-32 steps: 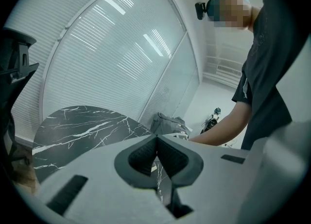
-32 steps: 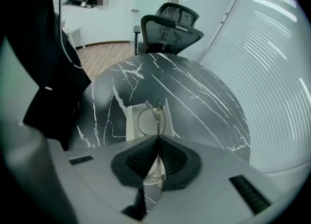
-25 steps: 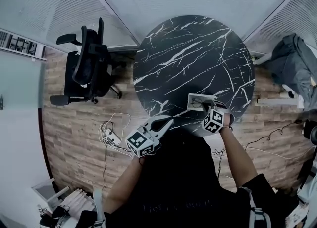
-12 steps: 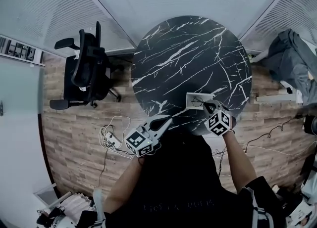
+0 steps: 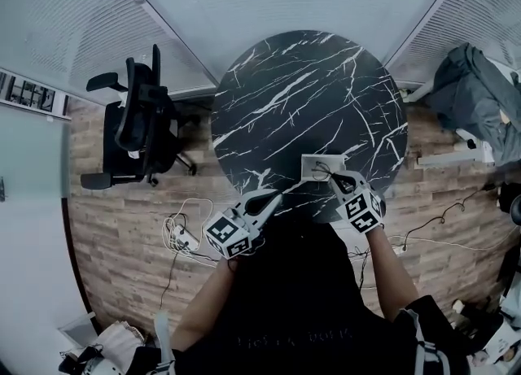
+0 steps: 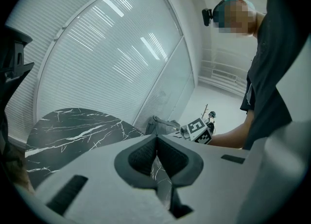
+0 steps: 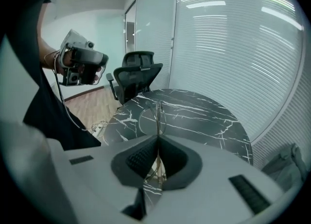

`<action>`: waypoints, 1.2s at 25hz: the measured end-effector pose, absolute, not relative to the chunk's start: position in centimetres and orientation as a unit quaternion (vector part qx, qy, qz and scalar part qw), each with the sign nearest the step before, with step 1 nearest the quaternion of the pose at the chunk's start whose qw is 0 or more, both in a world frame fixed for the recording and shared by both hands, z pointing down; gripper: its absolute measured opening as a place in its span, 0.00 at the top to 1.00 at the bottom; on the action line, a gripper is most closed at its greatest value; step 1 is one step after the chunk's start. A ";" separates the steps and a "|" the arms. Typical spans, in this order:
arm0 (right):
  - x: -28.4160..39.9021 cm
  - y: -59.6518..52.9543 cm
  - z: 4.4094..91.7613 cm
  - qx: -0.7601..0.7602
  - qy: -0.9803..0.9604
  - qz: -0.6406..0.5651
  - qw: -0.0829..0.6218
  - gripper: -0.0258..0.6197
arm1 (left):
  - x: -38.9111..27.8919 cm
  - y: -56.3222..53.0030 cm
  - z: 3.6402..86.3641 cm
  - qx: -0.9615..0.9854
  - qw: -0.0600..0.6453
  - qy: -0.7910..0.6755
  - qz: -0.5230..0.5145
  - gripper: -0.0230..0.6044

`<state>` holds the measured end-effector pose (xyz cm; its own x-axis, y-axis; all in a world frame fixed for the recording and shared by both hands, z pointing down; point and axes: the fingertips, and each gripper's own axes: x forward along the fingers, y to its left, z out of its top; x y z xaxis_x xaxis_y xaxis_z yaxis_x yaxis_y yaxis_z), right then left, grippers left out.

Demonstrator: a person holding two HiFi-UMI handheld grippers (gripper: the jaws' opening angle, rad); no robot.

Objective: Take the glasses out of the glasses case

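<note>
The right gripper [image 7: 156, 139] pinches thin wire-framed glasses [image 7: 148, 117] at the pale rectangular case [image 5: 308, 163]. The jaws of the left gripper [image 6: 156, 145] are pressed together, empty. So narrow a hold could let the frame twist loose.

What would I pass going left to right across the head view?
Office chair → cables on the floor → left gripper → right gripper, shut on the glasses → grey garment.

Worktop [image 5: 309, 97]: black marble, white veins. Glasses case [image 5: 319, 167]: pale grey. Glasses [image 7: 158, 116]: thin grey frame. Left gripper [image 5: 277, 196], right gripper [image 5: 332, 176]: light grey shells, dark padding inside jaws, black-and-white square markers. Floor [image 5: 122, 219]: brown wood planks. Chair [image 5: 138, 121]: black.
</note>
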<state>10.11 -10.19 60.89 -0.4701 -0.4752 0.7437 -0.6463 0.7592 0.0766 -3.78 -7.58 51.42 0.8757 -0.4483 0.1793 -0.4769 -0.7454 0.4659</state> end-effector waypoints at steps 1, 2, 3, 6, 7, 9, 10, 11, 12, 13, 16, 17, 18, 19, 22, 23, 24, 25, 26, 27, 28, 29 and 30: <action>10.2 -10.1 60.6 0.335 -0.852 0.114 0.386 0.91 | -3.7 -7.5 51.4 0.934 0.257 -0.247 0.028 0.93; 10.3 -10.0 60.2 0.340 -0.853 0.120 0.376 0.91 | -3.6 -7.5 51.5 0.934 0.257 -0.246 0.029 0.93; 10.4 -9.9 60.0 0.345 -0.855 0.126 0.366 0.91 | -3.6 -7.5 51.5 0.935 0.256 -0.244 0.029 0.93; 10.3 -9.4 59.0 0.356 -0.861 0.143 0.333 0.91 | -3.4 -7.7 51.3 0.937 0.254 -0.238 0.029 0.93; 10.3 -9.4 58.5 0.360 -0.863 0.147 0.324 0.91 | -3.3 -7.7 51.2 0.938 0.253 -0.237 0.029 0.93; 10.5 -9.1 57.6 0.367 -0.865 0.153 0.307 0.91 | -3.2 -7.8 51.1 0.938 0.252 -0.235 0.029 0.93; 10.6 -9.0 57.2 0.370 -0.866 0.155 0.298 0.91 | -3.2 -7.9 51.0 0.939 0.252 -0.234 0.029 0.93; 10.7 -8.8 56.7 0.372 -0.868 0.158 0.289 0.91 | -3.1 -7.9 51.0 0.939 0.253 -0.233 0.028 0.93; 10.8 -8.7 56.3 0.375 -0.869 0.161 0.279 0.91 | -3.0 -7.9 50.9 0.939 0.252 -0.232 0.028 0.93; 10.9 -8.5 55.9 0.377 -0.871 0.165 0.269 0.91 | -2.8 -8.0 50.8 0.940 0.252 -0.230 0.027 0.93; 11.2 -8.3 54.9 0.384 -0.873 0.172 0.247 0.91 | -2.4 -8.1 50.6 0.942 0.250 -0.224 0.026 0.93; 11.3 -8.2 54.6 0.385 -0.874 0.171 0.243 0.91 | -2.3 -8.2 50.5 0.942 0.250 -0.223 0.025 0.93; 11.3 -8.1 54.5 0.385 -0.875 0.168 0.240 0.91 | -2.2 -8.3 50.5 0.942 0.250 -0.222 0.024 0.93; 11.3 -8.0 54.4 0.385 -0.876 0.167 0.238 0.91 | -2.1 -8.4 50.5 0.942 0.250 -0.221 0.024 0.93; 11.6 -8.0 54.1 0.387 -0.878 0.171 0.226 0.91 | -1.8 -8.6 50.5 0.943 0.251 -0.217 0.024 0.93; 11.6 -8.0 53.9 0.387 -0.879 0.174 0.219 0.91 | -1.7 -8.7 50.5 0.943 0.252 -0.216 0.023 0.93; 11.7 -8.0 53.6 0.389 -0.879 0.177 0.210 0.91 | -1.6 -8.9 50.4 0.943 0.253 -0.216 0.022 0.93; 11.8 -8.0 53.3 0.391 -0.880 0.181 0.199 0.91 | -1.5 -9.0 50.2 0.943 0.252 -0.215 0.021 0.93; 11.9 -8.0 52.9 0.393 -0.882 0.183 0.186 0.91 | -1.4 -9.2 50.1 0.944 0.251 -0.215 0.019 0.93; 12.0 -8.1 52.4 0.395 -0.883 0.186 0.171 0.91 | -1.3 -9.4 50.0 0.944 0.250 -0.214 0.017 0.93; 12.0 -8.1 52.0 0.397 -0.884 0.190 0.157 0.91 | -1.2 -9.5 49.9 0.945 0.250 -0.212 0.016 0.93; 12.2 -8.1 51.7 0.398 -0.885 0.196 0.144 0.91 | -1.1 -9.6 49.8 0.945 0.250 -0.210 0.015 0.93; 12.3 -8.0 51.4 0.400 -0.884 0.202 0.132 0.91 | -1.0 -9.7 49.8 0.946 0.250 -0.208 0.014 0.93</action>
<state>12.33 -8.05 51.44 -0.6461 -0.6536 0.3943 -0.7599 0.5991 -0.2521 -1.03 -9.74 49.76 0.9127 -0.3872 0.1305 -0.4011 -0.7883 0.4665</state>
